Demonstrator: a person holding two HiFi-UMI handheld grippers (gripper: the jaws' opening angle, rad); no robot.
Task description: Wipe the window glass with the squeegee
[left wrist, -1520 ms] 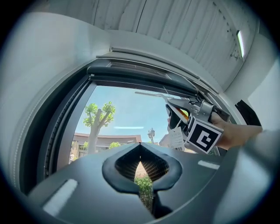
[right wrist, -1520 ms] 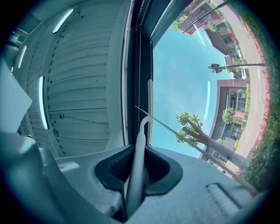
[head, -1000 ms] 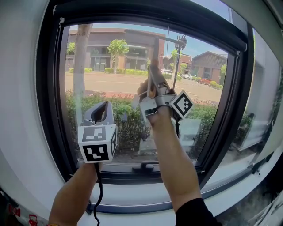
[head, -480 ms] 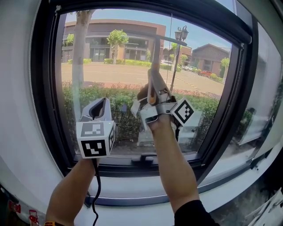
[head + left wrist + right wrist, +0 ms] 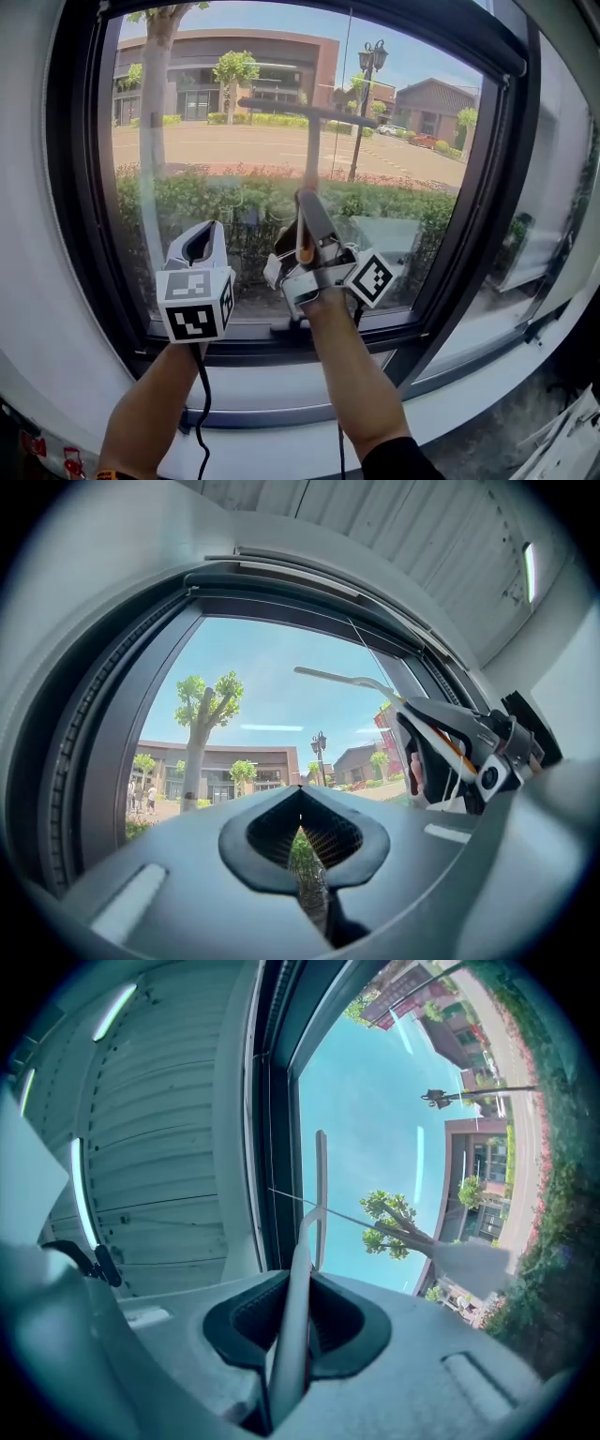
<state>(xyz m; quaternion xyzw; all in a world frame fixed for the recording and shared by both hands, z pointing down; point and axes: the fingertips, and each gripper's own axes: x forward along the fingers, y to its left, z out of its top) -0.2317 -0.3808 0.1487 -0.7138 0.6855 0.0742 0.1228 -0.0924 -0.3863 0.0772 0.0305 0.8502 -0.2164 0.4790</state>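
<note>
Head view: the right gripper is raised in front of the window glass, roughly midway between the sides of the window frame and above its bottom rail. Its jaws are clamped on the pale handle of the squeegee. The handle runs up to the crossbar blade, which lies level against the pane in the upper half of the frame. The left gripper hangs lower, nearer the frame's left side and just above the bottom rail. In the left gripper view its jaws are drawn together with nothing between them.
</note>
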